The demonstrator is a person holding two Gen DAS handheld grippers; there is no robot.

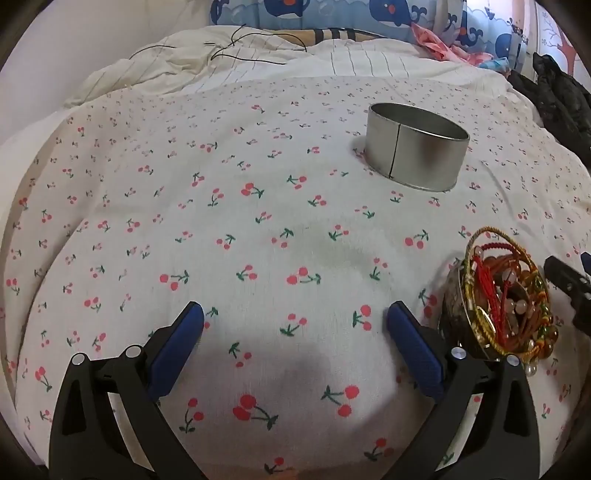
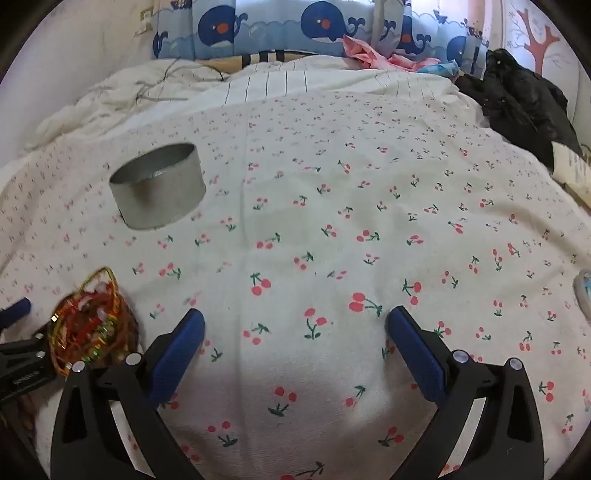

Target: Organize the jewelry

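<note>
**Grippers spread over cherry-print bed cover**

Left gripper (image 1: 295,314) hangs above the bed with its blue-padded jaws spread wide and nothing between them. Right gripper (image 2: 295,319) is in the same condition: jaws fully apart, only cloth beneath.

Working surface: a white cherry-print sheet (image 1: 221,221) spread flat over the bed. At the far left edge lies a rumpled cream duvet (image 1: 155,70) with a thin black cable (image 1: 236,51) on it. Toward the middle stands a round metal tin (image 1: 417,147), lid off, upright on the sheet. Nearer the camera and to the right of the left gripper, a bowl of tangled bracelets and beads (image 1: 506,295) sits on the sheet, well apart from the tin.

Room: a whale-print padded headboard (image 2: 277,29) runs along the far side. Pink cloth (image 2: 373,51) lies below it. A black garment (image 2: 524,99) is heaped at the far right.
</note>
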